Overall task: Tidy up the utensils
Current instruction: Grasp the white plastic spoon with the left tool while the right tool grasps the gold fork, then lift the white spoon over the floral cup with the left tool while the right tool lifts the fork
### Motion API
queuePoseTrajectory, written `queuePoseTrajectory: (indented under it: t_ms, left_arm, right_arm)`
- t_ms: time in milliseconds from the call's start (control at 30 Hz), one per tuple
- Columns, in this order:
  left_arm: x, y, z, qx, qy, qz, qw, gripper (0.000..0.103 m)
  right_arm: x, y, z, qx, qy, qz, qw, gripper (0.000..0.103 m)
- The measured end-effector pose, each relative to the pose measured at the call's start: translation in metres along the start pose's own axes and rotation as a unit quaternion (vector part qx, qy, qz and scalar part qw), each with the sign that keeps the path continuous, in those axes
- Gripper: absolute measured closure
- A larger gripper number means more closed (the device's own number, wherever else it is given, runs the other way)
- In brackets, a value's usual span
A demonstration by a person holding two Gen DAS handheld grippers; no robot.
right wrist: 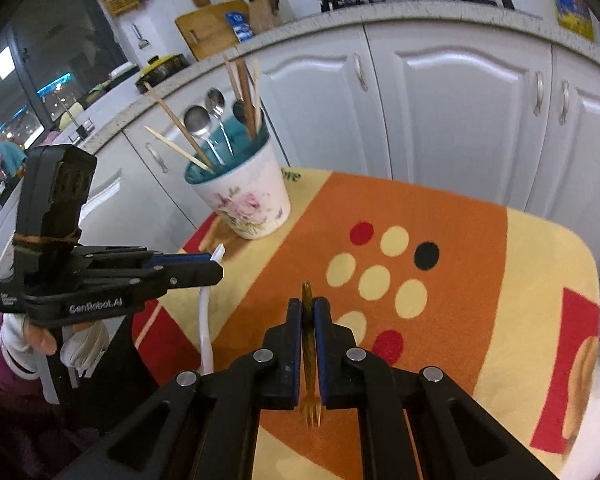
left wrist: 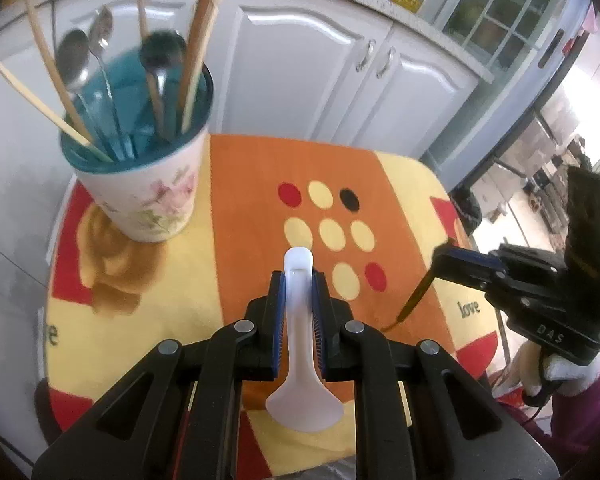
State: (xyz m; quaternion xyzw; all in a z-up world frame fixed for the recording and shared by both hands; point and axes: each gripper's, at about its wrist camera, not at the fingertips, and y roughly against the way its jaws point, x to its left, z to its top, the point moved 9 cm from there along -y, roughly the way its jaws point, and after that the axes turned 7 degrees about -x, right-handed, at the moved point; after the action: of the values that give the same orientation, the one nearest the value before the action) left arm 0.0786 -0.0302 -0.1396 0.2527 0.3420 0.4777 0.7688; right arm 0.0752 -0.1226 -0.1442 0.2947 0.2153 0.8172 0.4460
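With both tools loaded above the worktop [left wrist: 172, 304], best to drop one piece at a time into the floral cup [left wrist: 148, 196], standing at the far left of the cloth. Left tool [left wrist: 299, 292]: pressed onto the white plastic spoon [left wrist: 300, 344], handle forward, bowl toward the camera. Right tool [right wrist: 309, 316]: pinching the small amber fork [right wrist: 308, 344], prongs toward the camera. Worth tipping each handle-down over a gap between the chopsticks [left wrist: 48, 60] and metal spoons [left wrist: 74, 60] before releasing. Only from the right wrist: the fork's prongs, the spoon's side curve. Only from the left wrist: the spoon's bowl.
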Motion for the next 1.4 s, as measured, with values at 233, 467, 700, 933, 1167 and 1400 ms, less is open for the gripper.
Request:
queuePoseTrajectory:
  t_ms: [233,467,700,933,1167,1400]
  left_arm:
    - [0.010,0.035,0.028,-0.046,0.007,0.011,0.9989,0.092]
    - [0.041,0.083,0.084,-0.119,0.023,0.039,0.9919,0.092]
    - [0.082,0.104,0.145,-0.179,0.040,0.087,0.9791,0.092]
    - [0.113,0.092,0.192,-0.220,0.035,0.152,0.9629,0.092]
    - [0.129,0.048,0.194,-0.202,0.030,0.173,0.9635,0.092]
    - [0.142,0.024,0.191,-0.190,0.038,0.180,0.9644,0.092]
  right_arm:
    - [0.012,0.017,0.022,-0.029,0.020,-0.001,0.999,0.097]
    - [0.038,0.029,0.075,-0.067,0.055,0.015,0.996,0.097]
    - [0.072,0.025,0.136,-0.105,0.092,0.034,0.990,0.097]
    - [0.097,-0.005,0.187,-0.121,0.103,0.052,0.986,0.097]
    - [0.100,-0.062,0.191,-0.092,0.112,0.048,0.988,0.097]
    - [0.082,-0.101,0.189,-0.077,0.102,0.036,0.991,0.097]
